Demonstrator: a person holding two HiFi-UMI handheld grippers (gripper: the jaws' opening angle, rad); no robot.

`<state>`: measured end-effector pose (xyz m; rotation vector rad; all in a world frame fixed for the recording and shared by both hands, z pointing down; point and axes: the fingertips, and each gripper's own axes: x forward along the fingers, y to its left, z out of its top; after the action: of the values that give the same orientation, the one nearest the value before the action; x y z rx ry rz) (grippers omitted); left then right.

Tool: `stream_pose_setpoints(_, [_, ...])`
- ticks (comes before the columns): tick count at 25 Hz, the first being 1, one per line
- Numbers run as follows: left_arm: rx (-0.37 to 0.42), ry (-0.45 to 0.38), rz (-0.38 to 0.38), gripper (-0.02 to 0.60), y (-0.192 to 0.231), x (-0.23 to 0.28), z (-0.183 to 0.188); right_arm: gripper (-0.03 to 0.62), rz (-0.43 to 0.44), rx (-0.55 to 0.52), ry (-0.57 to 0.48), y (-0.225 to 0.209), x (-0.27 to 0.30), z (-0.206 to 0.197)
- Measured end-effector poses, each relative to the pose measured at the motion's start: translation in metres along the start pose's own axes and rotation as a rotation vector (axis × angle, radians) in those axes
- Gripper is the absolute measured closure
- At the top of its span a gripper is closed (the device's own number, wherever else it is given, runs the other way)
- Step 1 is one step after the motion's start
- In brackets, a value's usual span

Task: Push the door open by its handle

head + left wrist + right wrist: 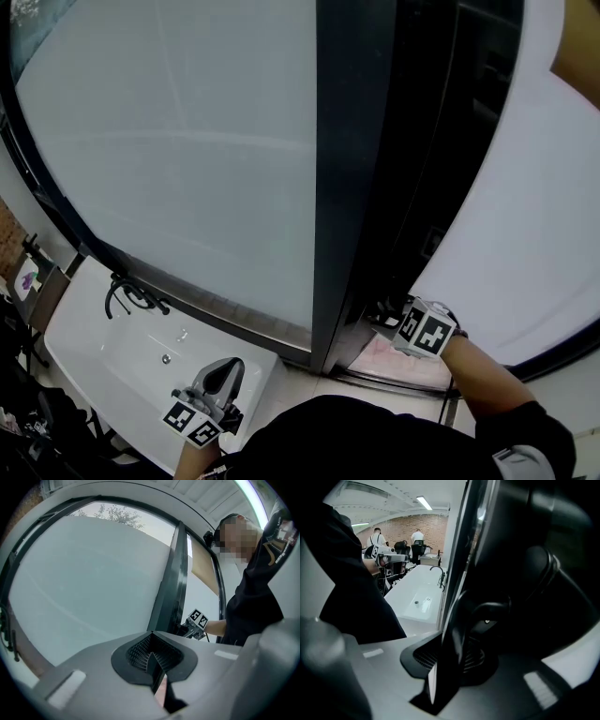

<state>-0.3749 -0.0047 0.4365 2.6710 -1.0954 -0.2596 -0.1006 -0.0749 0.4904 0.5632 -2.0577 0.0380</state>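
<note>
My right hand-held gripper (384, 317) clamped on handle (451, 648); door (352, 169) edge runs 12-to-6. Left hand-held gripper (223, 372) closed, empty, 7 o'clock.

The door glass (187, 169) is frosted pale grey, its frame (352, 187) black. The basin (112, 361) is white, its tap (127, 295) black. Black-and-white squares pattern my left gripper (223, 375) and right gripper (384, 314).

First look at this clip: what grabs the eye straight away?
The big frosted glass panel fills the upper left of the head view, edged by a dark door frame. Low on that frame, the right gripper clamps the dark door handle; a white sink lies lower left.
</note>
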Motion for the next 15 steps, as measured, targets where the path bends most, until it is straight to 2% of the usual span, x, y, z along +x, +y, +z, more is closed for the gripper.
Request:
stream_pose_setpoints(8, [-0.014, 0.017, -0.011, 0.583, 0.011, 0.000, -0.005, 0.508, -0.005, 0.005, -0.100, -0.003, 0.002, 0.007])
stream_pose_setpoints(10, [-0.009, 0.025, -0.014, 0.583, 0.013, 0.001, -0.005, 0.508, -0.001, 0.006, -0.206, -0.002, 0.000, 0.017])
stream_pose_setpoints(12, [-0.002, 0.042, -0.015, 0.583, 0.012, 0.001, -0.008, 0.500, 0.006, 0.011, -0.373, -0.001, -0.006, 0.029])
stream_pose_setpoints(13, [0.002, 0.052, -0.016, 0.583, 0.012, 0.001, -0.009, 0.500, 0.012, 0.016, -0.418, 0.001, -0.008, 0.032])
stream_pose_setpoints(15, [0.007, 0.066, -0.015, 0.583, 0.012, 0.001, -0.009, 0.499, 0.027, 0.022, -0.436, 0.003, -0.009, 0.032])
